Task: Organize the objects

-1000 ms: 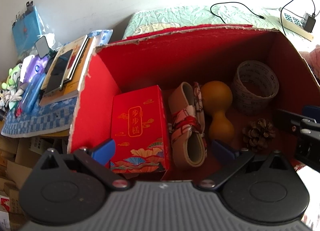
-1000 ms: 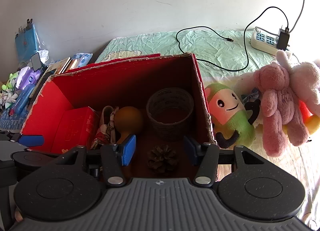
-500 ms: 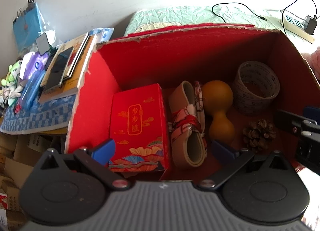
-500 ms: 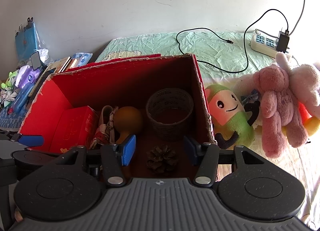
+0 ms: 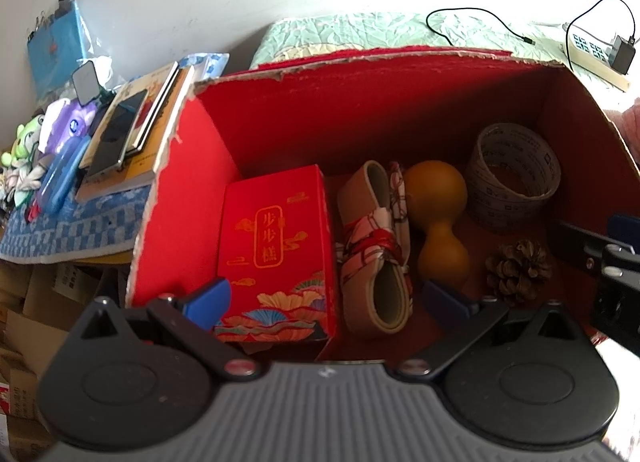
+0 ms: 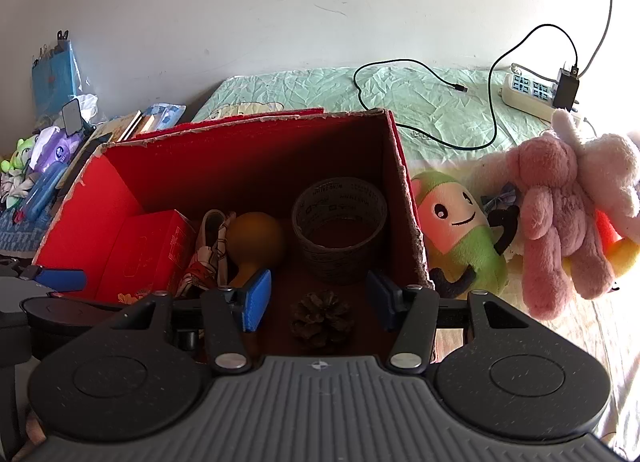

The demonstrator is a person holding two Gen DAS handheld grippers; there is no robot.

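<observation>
Red cardboard box (image 5: 192,198) already packed with brown pinecone (image 6: 322,320), plush toys (image 6: 460,230) left outside on bed; both tools (image 5: 324,294) (image 6: 318,300) wide open, empty.

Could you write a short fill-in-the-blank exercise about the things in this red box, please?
1. The pinecone lies inside the ___ box.
2. The tape roll stands behind the ___.
3. The pink plush lies ___ the box.
4. The right gripper is ___.

Missing words: red; pinecone; outside; open
</observation>
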